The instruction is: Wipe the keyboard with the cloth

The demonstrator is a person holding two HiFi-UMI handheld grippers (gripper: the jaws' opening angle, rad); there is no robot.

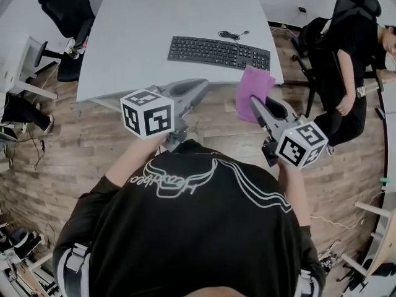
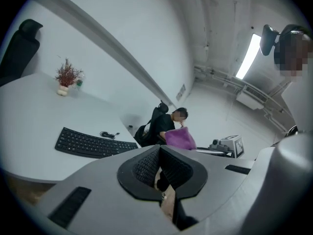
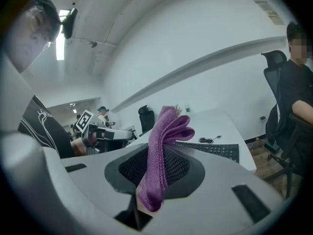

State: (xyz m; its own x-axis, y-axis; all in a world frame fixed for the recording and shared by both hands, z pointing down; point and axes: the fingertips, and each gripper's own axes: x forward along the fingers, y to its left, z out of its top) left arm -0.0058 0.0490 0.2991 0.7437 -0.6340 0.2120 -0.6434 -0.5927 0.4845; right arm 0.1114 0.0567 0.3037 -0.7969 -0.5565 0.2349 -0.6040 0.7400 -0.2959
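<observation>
L tongs (image 1: 199, 86) closed, empty, short of desk (image 1: 136, 42) | R tongs (image 1: 255, 102) clamping cloth (image 1: 256, 86), pointing twd keyboard (image 1: 218, 52)

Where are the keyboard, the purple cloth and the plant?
keyboard (image 1: 218, 52), head view, middle of the keys.
purple cloth (image 3: 157, 160), right gripper view, its middle strip.
plant (image 2: 67, 75), left gripper view, its red twigs.

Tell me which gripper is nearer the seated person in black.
Right. The right gripper, shut on the cloth, is off the table edge toward the seated person; the left gripper is farther away, in front of the keyboard.
</observation>
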